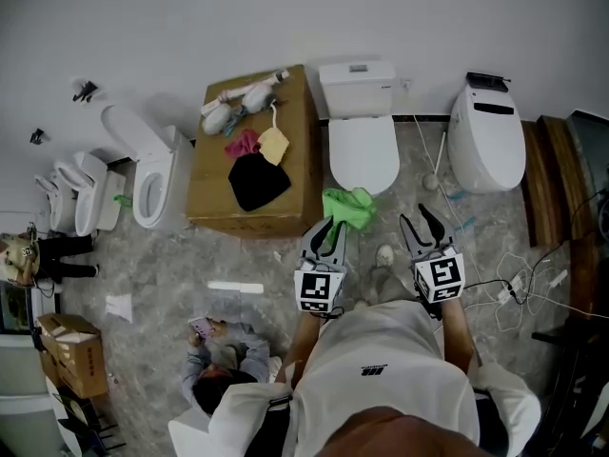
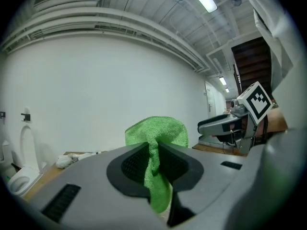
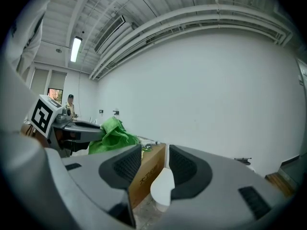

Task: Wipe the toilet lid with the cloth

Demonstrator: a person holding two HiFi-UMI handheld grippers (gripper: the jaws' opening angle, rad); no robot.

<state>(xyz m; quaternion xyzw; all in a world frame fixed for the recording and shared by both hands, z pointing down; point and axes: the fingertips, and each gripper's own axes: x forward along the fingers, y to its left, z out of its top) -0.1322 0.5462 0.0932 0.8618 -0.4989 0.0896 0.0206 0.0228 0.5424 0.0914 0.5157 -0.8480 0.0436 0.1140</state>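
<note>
The white toilet stands against the back wall with its lid [image 1: 363,150] shut. My left gripper [image 1: 328,231] hovers just in front of the lid's near edge, shut on a green cloth [image 1: 348,206] that bunches out past its tips. In the left gripper view the cloth [image 2: 156,138] is pinched between the dark pads of the left gripper [image 2: 154,164]. My right gripper [image 1: 425,227] hangs to the right of the toilet, open and empty. In the right gripper view the right gripper [image 3: 154,169] frames the lid [image 3: 163,188], with the cloth [image 3: 112,133] off to the left.
A cardboard box [image 1: 285,112] left of the toilet carries black, pink and yellow cloths. Another white toilet [image 1: 487,136] stands at the right and one more [image 1: 152,174] at the left. A person [image 1: 224,360] crouches on the floor at lower left. Cables [image 1: 523,284] lie at the right.
</note>
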